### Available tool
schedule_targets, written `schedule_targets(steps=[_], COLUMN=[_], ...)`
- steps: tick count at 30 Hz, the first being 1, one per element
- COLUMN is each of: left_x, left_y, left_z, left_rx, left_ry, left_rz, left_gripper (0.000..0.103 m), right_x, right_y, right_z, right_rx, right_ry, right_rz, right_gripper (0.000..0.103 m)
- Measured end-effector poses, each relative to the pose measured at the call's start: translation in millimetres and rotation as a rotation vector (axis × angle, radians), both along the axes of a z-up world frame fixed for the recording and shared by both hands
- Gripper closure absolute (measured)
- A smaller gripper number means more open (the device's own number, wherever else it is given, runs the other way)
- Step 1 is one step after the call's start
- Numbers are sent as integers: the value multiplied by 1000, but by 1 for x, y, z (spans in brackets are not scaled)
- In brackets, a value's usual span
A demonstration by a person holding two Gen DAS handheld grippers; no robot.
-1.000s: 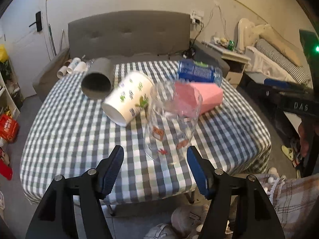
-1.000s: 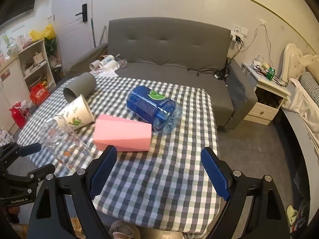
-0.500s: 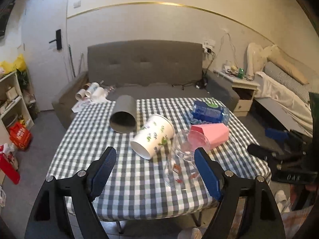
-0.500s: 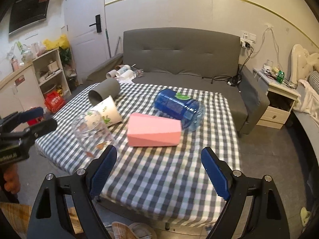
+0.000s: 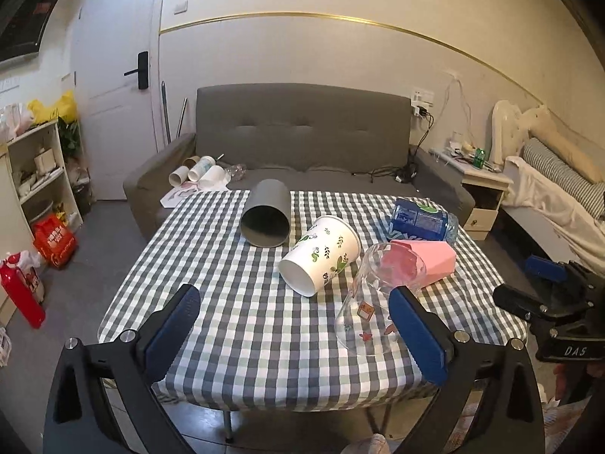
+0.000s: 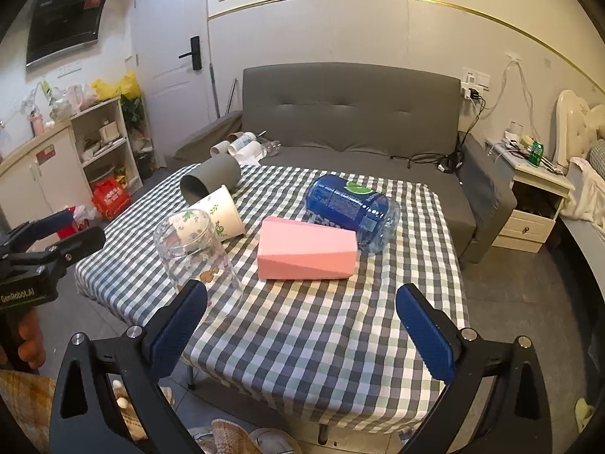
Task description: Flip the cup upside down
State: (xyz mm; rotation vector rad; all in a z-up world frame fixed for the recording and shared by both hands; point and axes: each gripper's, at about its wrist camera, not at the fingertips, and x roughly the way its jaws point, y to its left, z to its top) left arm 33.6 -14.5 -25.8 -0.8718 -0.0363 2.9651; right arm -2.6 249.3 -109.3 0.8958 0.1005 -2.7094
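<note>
Your clear glass cup (image 5: 372,304) with small stickers stands mouth-down just beyond your right-side finger (image 5: 414,331); both pairs of fingers are spread wide, holding nothing.

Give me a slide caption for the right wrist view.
Open right gripper hangs off the checked table; clear cup stands mouth-down beside a pink block.

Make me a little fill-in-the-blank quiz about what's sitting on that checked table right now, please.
1. The clear glass cup stands with its mouth facing ____.
2. The paper cup with leaf prints lies on its ____.
3. The pink block lies just in front of the ____ bottle.
4. Both the left gripper and the right gripper hold ____.

Missing words: down; side; blue; nothing
</note>
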Motion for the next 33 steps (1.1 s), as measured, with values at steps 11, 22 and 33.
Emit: schedule_targets(steps=[11,22,33], left_x=[-3,-4,-7], left_y=[4,1,-1], left_z=[-5,-6,-9], left_rx=[10,11,22], left_ry=[-38,-42,-47], left_rz=[-38,-4,-1], left_gripper=[0,0,0], right_x=[1,0,-1], right_y=[0,-2,-4], right_z=[1,-1,-3], right_rx=[-4,-5,-1], right_ry=[19,5,0], right_rz=[9,21,28], right_gripper=[0,0,0])
